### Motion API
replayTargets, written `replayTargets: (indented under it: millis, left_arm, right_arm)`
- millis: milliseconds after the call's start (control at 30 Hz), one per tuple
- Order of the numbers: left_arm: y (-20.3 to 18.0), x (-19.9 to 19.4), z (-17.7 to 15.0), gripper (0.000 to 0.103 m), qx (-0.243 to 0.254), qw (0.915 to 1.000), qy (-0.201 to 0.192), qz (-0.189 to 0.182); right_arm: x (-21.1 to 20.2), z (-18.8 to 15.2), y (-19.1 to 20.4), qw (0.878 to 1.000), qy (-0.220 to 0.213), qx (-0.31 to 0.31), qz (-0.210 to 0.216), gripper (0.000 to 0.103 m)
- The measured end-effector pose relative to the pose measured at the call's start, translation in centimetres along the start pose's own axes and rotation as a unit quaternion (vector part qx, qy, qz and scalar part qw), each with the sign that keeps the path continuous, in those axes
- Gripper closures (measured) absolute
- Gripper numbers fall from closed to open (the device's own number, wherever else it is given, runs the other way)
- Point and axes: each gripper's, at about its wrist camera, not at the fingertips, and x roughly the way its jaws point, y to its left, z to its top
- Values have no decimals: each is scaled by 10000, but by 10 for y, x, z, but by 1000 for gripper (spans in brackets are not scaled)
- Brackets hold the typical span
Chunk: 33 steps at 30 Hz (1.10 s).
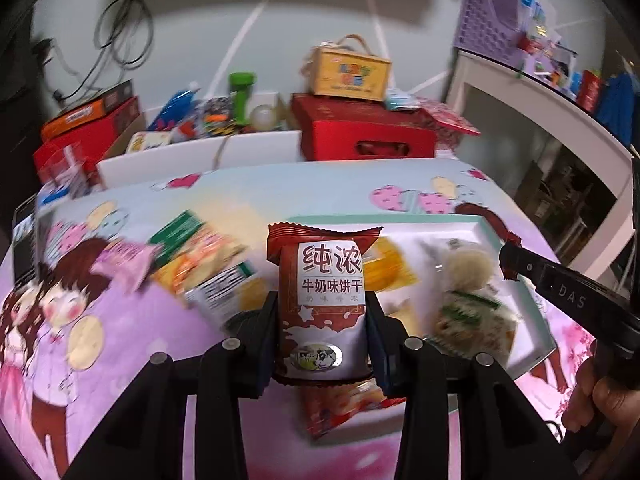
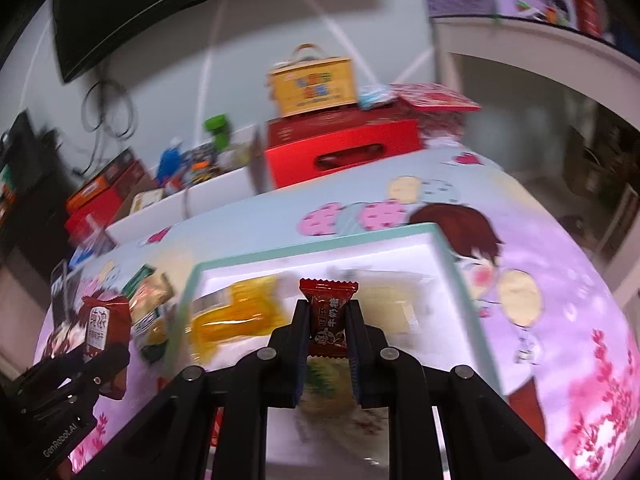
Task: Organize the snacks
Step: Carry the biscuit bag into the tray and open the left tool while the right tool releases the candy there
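Note:
My left gripper (image 1: pixel 322 300) is shut on a red-and-white milk biscuit packet (image 1: pixel 323 304), held upright above the cartoon-print tablecloth. The same packet (image 2: pixel 99 326) and left gripper (image 2: pixel 86 354) show at the left edge of the right wrist view. My right gripper (image 2: pixel 328 308) is shut on a small dark-red candy packet (image 2: pixel 328 312), held over the white tray with a mint rim (image 2: pixel 320 258). In the left wrist view the tray (image 1: pixel 536 312) lies to the right, and the right gripper (image 1: pixel 510 260) reaches in over it. A yellow snack (image 2: pixel 236 316) and a green-white snack (image 1: pixel 472 312) lie in the tray.
Loose snack packets (image 1: pixel 200 260) lie on the cloth left of the tray, and a red one (image 1: pixel 344 404) lies under my left gripper. Red boxes (image 1: pixel 368 136), a yellow carry box (image 1: pixel 350 74) and a white bin of clutter (image 1: pixel 200 160) stand behind. A white shelf unit (image 1: pixel 540 92) is right.

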Motion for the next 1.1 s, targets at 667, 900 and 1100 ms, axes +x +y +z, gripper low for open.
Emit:
replayTargets:
  millis: [667, 900, 1100]
  left_arm:
    - [-57, 52, -2, 55, 693, 9965, 466, -98]
    - [-48, 45, 0, 51, 578, 9971, 490, -99]
    - [-34, 37, 4, 24, 367, 9983, 454, 4]
  right_arm:
    - [18, -6, -40, 9980, 368, 493, -127, 82]
    - [26, -7, -41, 9972, 512, 522, -148, 80]
    - [31, -9, -45, 9960, 607, 579, -309, 42]
